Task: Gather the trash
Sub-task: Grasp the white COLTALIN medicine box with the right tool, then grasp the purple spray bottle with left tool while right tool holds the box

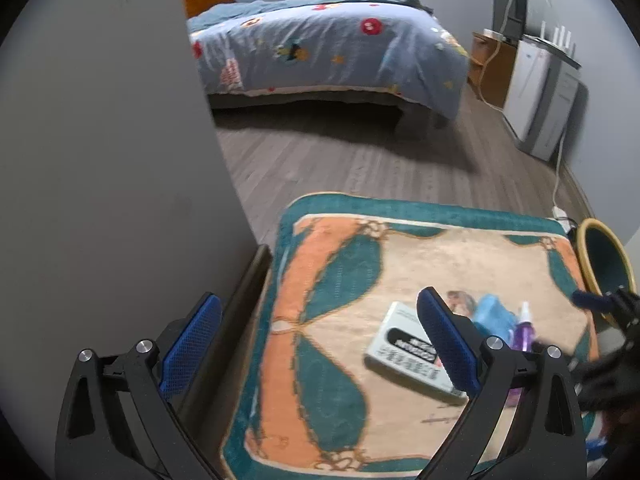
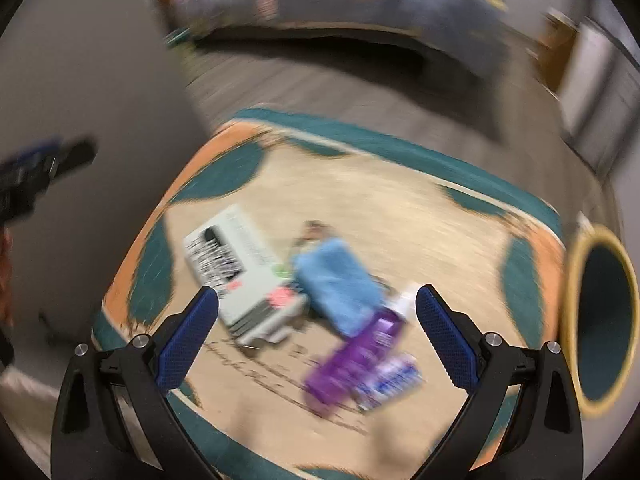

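A patterned mat (image 1: 340,280) covers a low table. On it lie a white box with black print (image 1: 408,352), a light blue packet (image 1: 490,316) and a purple spray bottle (image 1: 525,330). The right wrist view is blurred and shows the box (image 2: 240,276), the blue packet (image 2: 336,284), the purple bottle (image 2: 360,356) and a blue-white wrapper (image 2: 394,382). My left gripper (image 1: 318,344) is open and empty above the mat's left part. My right gripper (image 2: 316,340) is open and empty over the items; it also shows in the left wrist view (image 1: 600,304).
A round bin with a yellow rim (image 2: 600,320) stands at the mat's right edge, also in the left wrist view (image 1: 604,256). A grey wall (image 1: 100,160) is close on the left. A bed (image 1: 328,48), wood floor (image 1: 360,160) and white cabinet (image 1: 540,92) lie beyond.
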A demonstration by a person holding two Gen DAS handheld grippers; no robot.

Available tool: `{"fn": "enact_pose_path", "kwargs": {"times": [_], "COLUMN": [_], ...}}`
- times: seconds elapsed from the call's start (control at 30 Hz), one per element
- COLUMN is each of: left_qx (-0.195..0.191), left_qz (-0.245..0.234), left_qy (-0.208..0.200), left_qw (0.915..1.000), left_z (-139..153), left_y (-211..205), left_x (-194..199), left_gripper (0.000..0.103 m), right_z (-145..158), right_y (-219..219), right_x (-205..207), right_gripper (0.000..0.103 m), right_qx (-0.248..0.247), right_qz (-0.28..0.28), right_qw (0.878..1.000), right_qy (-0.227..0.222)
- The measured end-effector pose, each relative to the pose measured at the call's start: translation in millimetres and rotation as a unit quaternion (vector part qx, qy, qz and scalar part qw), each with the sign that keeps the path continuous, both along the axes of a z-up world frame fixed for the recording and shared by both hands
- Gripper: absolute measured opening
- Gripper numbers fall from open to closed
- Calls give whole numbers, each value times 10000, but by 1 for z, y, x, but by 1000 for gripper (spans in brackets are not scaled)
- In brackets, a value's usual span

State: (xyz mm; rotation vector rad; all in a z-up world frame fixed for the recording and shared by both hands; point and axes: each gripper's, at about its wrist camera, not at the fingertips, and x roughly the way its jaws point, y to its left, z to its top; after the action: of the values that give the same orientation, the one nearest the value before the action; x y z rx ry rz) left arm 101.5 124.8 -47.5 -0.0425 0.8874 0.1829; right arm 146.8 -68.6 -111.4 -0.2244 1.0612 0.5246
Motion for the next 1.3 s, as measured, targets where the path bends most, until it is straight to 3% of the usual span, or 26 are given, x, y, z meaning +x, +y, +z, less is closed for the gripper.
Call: {"fn": "enact_pose_path", "kwargs": {"times": [0.1,0.27,0.5,0.67,0.7,0.73,1.0,1.3], "left_qx": [-139,-281,-506,-520,-550,-550,-444,-362], "left_qz": [91,150,205,181,185,187,123,-52], "left_qy": [66,60,121,234,237,242,266,230], "left_qw": [9998,9995,9984,9982,9980,9980,9986,9991], "left_z": [-4,-6,-12,-17,-17,-18,-16,-13], "left_y": [14,29,38,41,41,42,34,7], "left_x": [1,1,9,12,12,12,11,11], "left_gripper": [97,97,97,97,97,97,97,97], "right_z": [-21,-55,-95,-105,-105,-104,-71,25], "right_y": [35,74,100,103,103,103,75,-27], "right_x": [-3,2,15,29,29,29,26,18], "right_gripper": [97,97,97,97,92,83,81,81], "right_qx": [-183,-367,-772,-633,-634,-656,-549,-205], "right_qz": [611,1152,1425,1351,1366,1389,1263,85], "right_qw": [9979,9923,9864,9879,9878,9875,9894,9998], "right_qy": [106,273,272,431,408,357,454,25]}}
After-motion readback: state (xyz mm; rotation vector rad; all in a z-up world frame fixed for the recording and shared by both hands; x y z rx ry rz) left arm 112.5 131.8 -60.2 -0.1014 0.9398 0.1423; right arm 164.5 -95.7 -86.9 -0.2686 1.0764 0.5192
